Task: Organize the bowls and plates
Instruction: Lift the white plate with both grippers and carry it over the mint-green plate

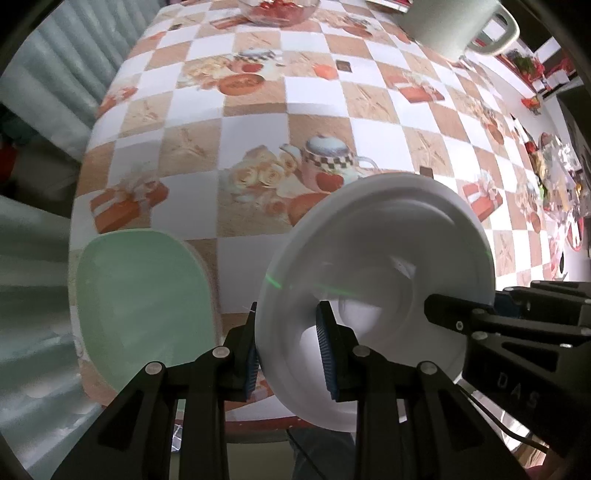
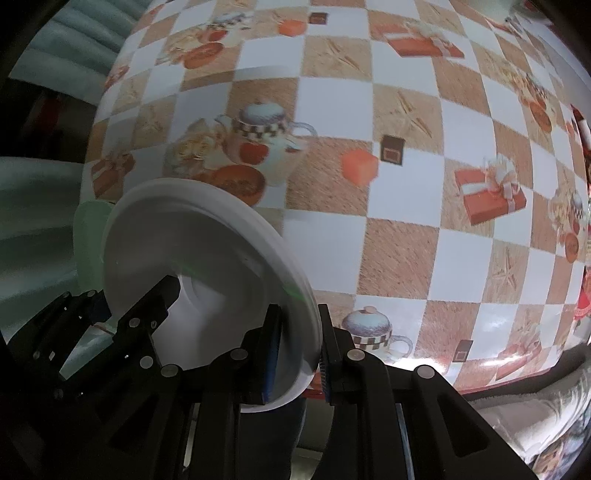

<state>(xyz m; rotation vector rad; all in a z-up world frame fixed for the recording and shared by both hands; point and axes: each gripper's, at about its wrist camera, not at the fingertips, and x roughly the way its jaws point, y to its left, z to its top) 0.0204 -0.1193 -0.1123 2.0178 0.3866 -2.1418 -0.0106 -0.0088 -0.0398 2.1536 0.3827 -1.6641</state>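
Observation:
A white plate (image 1: pixel 380 258) is held tilted on edge above the near edge of the checkered table (image 1: pixel 258 99). My left gripper (image 1: pixel 290 350) is shut on its left rim. My right gripper (image 2: pixel 297 350) is shut on its right rim; the plate also shows in the right wrist view (image 2: pixel 207 258). The right gripper's fingers (image 1: pixel 454 317) show at the plate's right side in the left wrist view. A pale green plate (image 1: pixel 144 295) lies flat at the table's near left corner, left of my left gripper, and peeks out behind the white plate in the right wrist view (image 2: pixel 86 236).
A glass bowl of red food (image 1: pixel 277 11) stands at the far edge. A large white mug (image 1: pixel 450 26) stands at the far right. Cluttered packets and wrappers (image 1: pixel 554 177) lie along the right side. A grey-green sofa (image 1: pixel 40 92) lies beyond the table's left edge.

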